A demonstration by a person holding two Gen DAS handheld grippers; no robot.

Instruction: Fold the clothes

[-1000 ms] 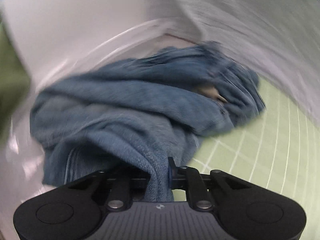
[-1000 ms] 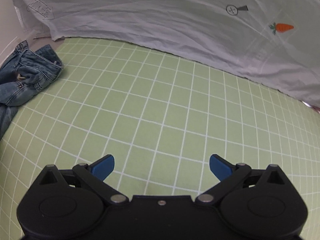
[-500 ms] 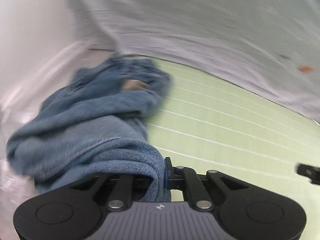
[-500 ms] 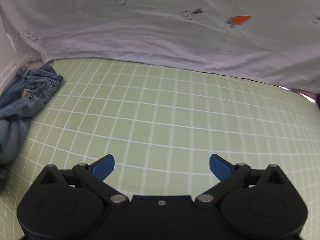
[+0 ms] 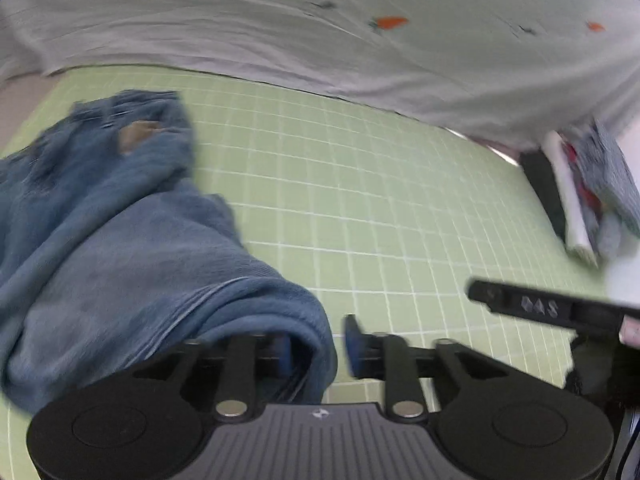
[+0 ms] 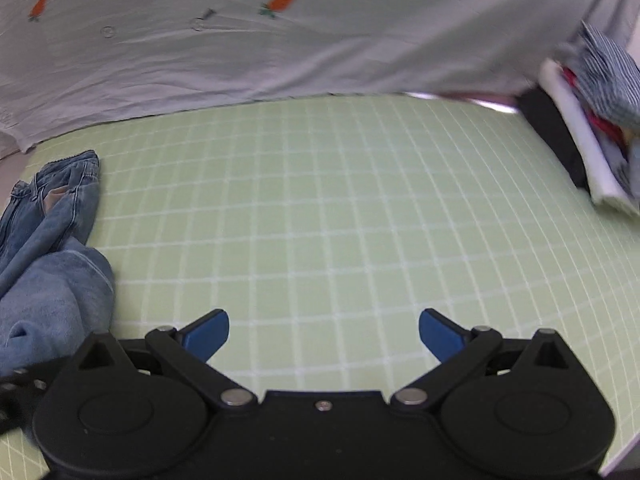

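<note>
Showing the left gripper [image 5: 318, 350] with jaws narrowly parted, a fold of the blue jeans [image 5: 120, 240] draped over its left finger; whether it pinches cannot be told. The jeans lie bunched toward ten o'clock on the green grid mat [image 5: 380, 208]. The right gripper [image 6: 323, 330] gapes wide, empty. Folded clothes [image 6: 592, 120] sit at two o'clock, beneath a carrot-print sheet [image 6: 280, 40].

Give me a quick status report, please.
Left gripper parted, jeans draped over one finger. Right gripper open, empty. Jeans crumpled on green mat. Clothes stack far right, not in the way.
</note>
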